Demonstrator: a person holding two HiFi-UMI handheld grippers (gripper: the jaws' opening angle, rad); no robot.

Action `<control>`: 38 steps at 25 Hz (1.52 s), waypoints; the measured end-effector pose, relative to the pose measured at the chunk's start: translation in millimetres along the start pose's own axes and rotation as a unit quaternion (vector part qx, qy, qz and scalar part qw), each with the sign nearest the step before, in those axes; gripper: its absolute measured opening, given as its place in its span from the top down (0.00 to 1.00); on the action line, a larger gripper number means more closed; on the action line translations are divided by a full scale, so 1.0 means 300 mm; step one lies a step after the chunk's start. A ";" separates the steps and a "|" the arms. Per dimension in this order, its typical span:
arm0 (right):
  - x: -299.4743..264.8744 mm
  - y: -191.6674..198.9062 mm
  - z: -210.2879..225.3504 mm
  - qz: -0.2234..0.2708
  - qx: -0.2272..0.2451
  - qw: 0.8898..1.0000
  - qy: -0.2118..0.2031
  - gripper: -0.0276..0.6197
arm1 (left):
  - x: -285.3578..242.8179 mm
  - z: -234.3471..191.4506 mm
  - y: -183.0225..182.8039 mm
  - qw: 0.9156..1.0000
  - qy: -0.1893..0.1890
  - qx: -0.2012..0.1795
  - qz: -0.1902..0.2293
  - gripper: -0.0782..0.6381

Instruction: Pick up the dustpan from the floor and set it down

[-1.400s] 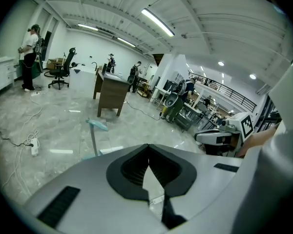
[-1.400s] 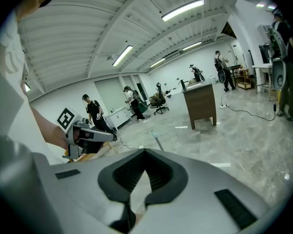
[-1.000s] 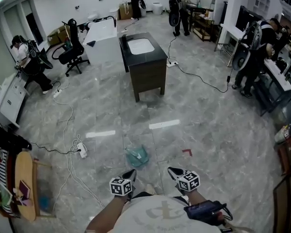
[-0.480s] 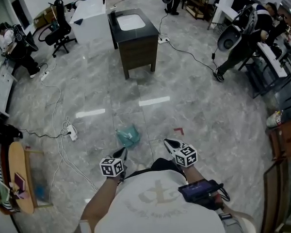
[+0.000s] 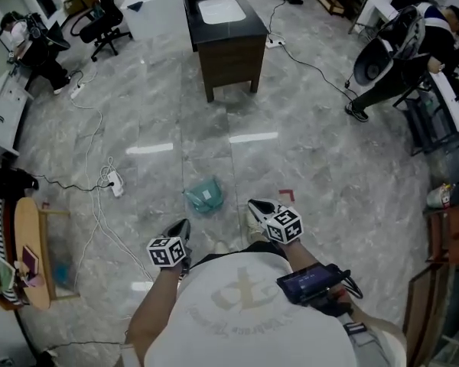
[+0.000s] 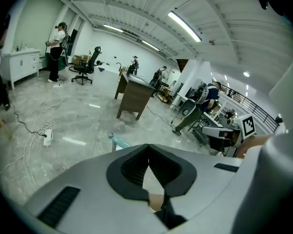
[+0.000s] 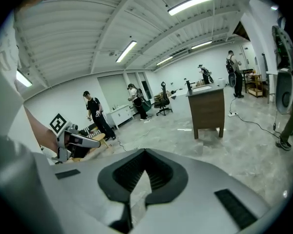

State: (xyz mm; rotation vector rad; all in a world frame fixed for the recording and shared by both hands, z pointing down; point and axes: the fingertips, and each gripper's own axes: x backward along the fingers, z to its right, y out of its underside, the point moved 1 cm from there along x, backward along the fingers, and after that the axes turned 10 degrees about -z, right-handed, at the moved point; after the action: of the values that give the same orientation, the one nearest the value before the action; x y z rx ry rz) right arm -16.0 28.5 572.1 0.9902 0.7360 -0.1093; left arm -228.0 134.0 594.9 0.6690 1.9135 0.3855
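None of the job is done yet. The dustpan (image 5: 204,196), a pale green one, lies on the grey floor (image 5: 329,174) just ahead of me and a little left of centre. Nothing touches it. A small red mark (image 5: 288,196) sits on the floor to its right, and a power strip (image 5: 115,182) with a white cable lies well off to the left. Farther away stands a dark cabinet (image 5: 231,52) with a white top.

My left claw (image 5: 182,225) hangs near the dustpan, on its near side and slightly left, but apart from it. Its jaws are pressed together with nothing between them. In the left gripper view the dustpan shows on the floor just beyond the closed tips. My right claw (image 5: 252,205) is to the right of the dustpan, close but not touching. Its jaws also meet at the tips, with nothing held.

So the whole task is still ahead, as I judge it. I must spread one claw, lower it to the dustpan's handle or rim, pinch, lift, and then set the thing down. From above I can't tell for sure which end is the handle, so the approach needs care. The dustpan lies low on a smooth floor, so it may slide away rather than be caught.
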 end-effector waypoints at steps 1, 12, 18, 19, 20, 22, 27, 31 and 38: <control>-0.011 -0.026 0.023 -0.001 0.006 1.000 -0.004 0.93 | -0.017 -0.004 -0.024 1.000 -0.004 0.005 0.005 0.87; -0.136 -0.154 0.197 -0.038 0.035 0.998 -0.042 0.93 | -0.145 -0.113 -0.103 0.993 -0.066 0.101 0.009 0.87; -0.170 -0.185 0.268 -0.045 0.033 0.997 -0.049 0.93 | -0.224 -0.195 -0.091 0.985 -0.098 0.145 -0.014 0.87; -0.174 -0.191 0.284 -0.045 0.032 0.997 -0.049 0.93 | -0.239 -0.211 -0.091 0.983 -0.104 0.149 -0.019 0.87; -0.177 -0.196 0.300 -0.045 0.031 0.997 -0.049 0.93 | -0.254 -0.222 -0.094 0.982 -0.108 0.153 -0.023 0.87; -0.182 -0.200 0.326 -0.047 0.028 0.997 -0.049 0.93 | -0.279 -0.237 -0.103 0.981 -0.112 0.157 -0.031 0.87; -0.188 -0.195 0.377 -0.056 0.017 0.997 -0.046 0.93 | -0.329 -0.272 -0.119 0.977 -0.104 0.184 -0.029 0.87; -0.180 -0.185 0.418 -0.061 0.006 0.997 -0.038 0.93 | -0.364 -0.298 -0.099 0.973 -0.106 0.201 -0.042 0.87; -0.155 -0.152 0.476 -0.074 -0.011 0.997 -0.023 0.93 | -0.429 -0.341 -0.088 0.963 -0.114 0.235 -0.064 0.78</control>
State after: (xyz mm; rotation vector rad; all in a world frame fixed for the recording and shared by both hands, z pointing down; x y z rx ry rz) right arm 4.0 -121.2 614.9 0.9091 0.7675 -0.2516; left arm -287.1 37.9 717.4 0.8488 1.8228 -0.2325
